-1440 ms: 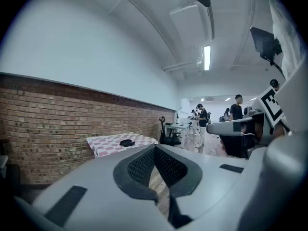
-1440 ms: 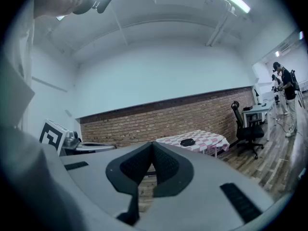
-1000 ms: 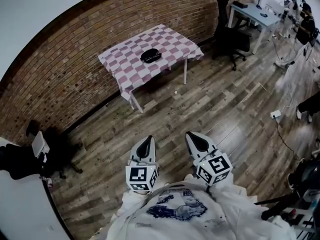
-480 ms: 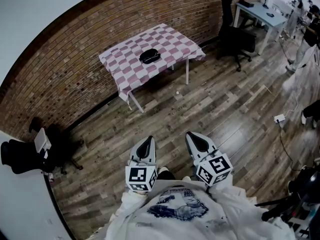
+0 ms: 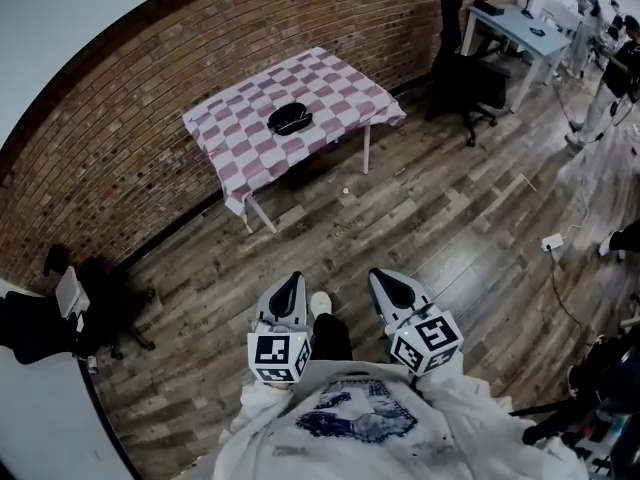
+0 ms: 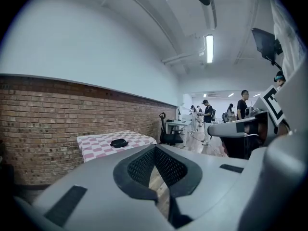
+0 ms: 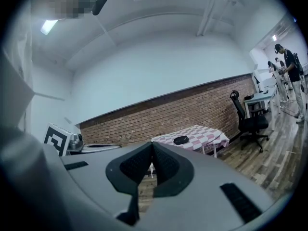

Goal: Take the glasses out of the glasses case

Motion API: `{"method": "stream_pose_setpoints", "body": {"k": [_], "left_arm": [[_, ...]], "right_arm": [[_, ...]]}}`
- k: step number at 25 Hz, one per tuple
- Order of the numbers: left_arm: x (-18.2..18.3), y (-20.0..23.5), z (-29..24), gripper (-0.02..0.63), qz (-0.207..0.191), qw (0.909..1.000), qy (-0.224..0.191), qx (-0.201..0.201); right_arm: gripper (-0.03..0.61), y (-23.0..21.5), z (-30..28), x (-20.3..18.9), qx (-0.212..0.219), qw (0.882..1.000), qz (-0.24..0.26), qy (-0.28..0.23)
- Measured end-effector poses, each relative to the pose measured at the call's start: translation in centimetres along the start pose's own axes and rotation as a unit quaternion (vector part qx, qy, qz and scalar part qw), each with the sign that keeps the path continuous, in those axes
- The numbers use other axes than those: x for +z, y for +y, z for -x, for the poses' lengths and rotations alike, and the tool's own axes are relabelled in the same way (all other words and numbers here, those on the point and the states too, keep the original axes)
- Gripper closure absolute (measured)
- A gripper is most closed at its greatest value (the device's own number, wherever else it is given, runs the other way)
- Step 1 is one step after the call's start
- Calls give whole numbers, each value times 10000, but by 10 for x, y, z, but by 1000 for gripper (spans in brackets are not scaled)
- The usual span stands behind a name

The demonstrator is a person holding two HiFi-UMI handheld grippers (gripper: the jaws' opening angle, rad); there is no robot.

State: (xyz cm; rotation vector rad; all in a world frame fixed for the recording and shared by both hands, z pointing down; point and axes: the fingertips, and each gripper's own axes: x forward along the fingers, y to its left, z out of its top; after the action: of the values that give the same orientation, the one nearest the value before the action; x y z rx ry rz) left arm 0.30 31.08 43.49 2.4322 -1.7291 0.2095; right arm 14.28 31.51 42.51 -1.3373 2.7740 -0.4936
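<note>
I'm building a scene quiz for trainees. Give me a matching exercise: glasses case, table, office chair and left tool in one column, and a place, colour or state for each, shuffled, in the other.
Column one:
1 glasses case
2 table
3 office chair
4 left tool

Column two:
A beside the light desk
B jaws shut, nothing between them
C lies on the tabletop
D checkered pink and white

Pairs: 1-C, 2-D, 3-A, 4-B

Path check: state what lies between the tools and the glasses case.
Head view: bare wooden floor, a small white object near the table leg, then checked tablecloth up to the glasses case.
</note>
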Motion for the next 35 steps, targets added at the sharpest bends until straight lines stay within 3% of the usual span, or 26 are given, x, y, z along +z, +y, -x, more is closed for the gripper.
{"method": "stream_pose_setpoints", "body": {"k": [22,35], "left_arm": [[58,203,-196,606,187,9995,-146,-194],[53,262,-239,606,379,9987,-40,-344]], "right_arm": [[565,-48,-265,56,-316,9992,175,146],[565,-56,-333,53,-534,9979,61,354]]}}
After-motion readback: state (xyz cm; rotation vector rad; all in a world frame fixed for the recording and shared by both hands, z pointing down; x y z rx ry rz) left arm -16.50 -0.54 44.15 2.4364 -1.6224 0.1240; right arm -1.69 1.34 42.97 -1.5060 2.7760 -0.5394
